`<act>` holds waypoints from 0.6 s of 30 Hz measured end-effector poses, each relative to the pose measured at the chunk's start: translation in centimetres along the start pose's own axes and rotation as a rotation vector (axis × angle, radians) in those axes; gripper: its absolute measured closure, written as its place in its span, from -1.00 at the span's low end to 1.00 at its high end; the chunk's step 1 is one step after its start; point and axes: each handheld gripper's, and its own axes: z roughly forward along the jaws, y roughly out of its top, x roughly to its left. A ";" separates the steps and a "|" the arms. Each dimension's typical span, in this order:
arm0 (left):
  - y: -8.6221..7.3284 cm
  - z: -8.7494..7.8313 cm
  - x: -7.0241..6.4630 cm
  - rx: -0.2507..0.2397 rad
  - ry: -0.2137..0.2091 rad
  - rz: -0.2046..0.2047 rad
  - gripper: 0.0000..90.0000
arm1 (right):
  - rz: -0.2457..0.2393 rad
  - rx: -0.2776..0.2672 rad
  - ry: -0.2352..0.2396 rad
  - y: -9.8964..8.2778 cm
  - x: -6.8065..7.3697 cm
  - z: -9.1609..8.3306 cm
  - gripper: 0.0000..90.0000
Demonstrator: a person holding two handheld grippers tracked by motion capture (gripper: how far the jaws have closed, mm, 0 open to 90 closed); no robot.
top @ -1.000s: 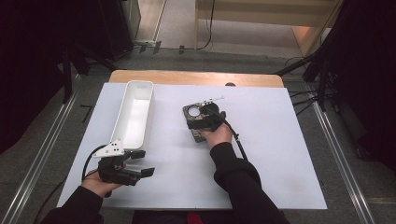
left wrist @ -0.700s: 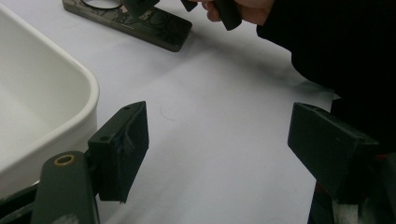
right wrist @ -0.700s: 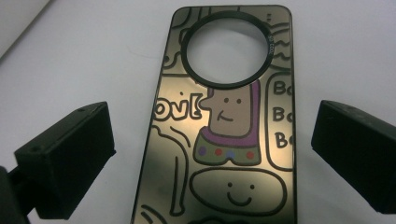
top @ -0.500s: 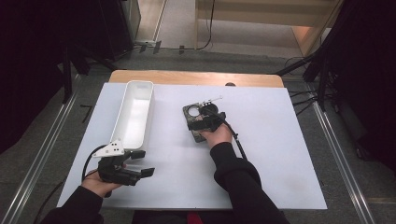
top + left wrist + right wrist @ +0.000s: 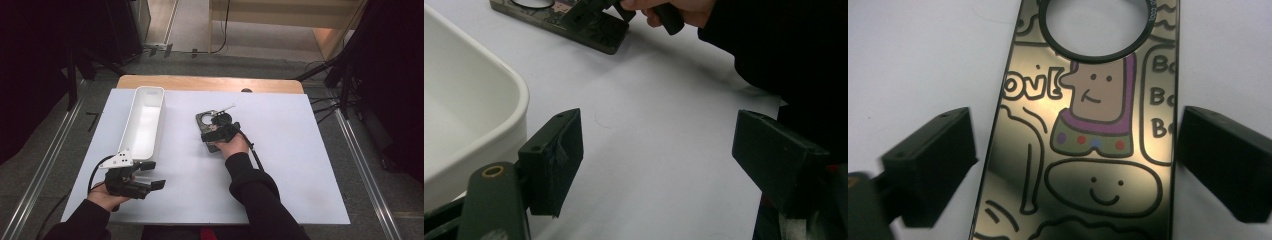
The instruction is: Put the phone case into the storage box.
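A dark, shiny card (image 5: 1088,140) with cartoon figures and a round hole at its far end lies flat on the white table. In the high view this card (image 5: 204,120) sits mid-table. My right gripper (image 5: 214,133) hovers over its near half. In the right gripper view, my right gripper (image 5: 1075,170) is open, with one jaw on each side of the card. My left gripper (image 5: 154,175) rests near the table's front left, beside the near end of a long white tray (image 5: 145,120). It is open, and my left gripper (image 5: 664,165) has nothing between its jaws.
A thin white stick (image 5: 223,109) lies at the card's far end. The tray (image 5: 469,115) has a raised rim close to my left jaw. The other hand's sleeve (image 5: 774,45) lies across the table. A wooden strip (image 5: 210,83) runs along the far edge.
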 end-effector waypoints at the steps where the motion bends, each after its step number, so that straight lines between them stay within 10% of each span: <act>1: 0.0 0.0 0.0 0.001 0.000 0.000 -0.54 | -0.011 0.005 -0.007 0.0 0.1 0.0 -0.92; 18: 0.0 0.0 0.0 0.000 0.000 -0.001 -0.54 | -0.056 0.033 -0.075 0.1 0.8 0.2 -0.89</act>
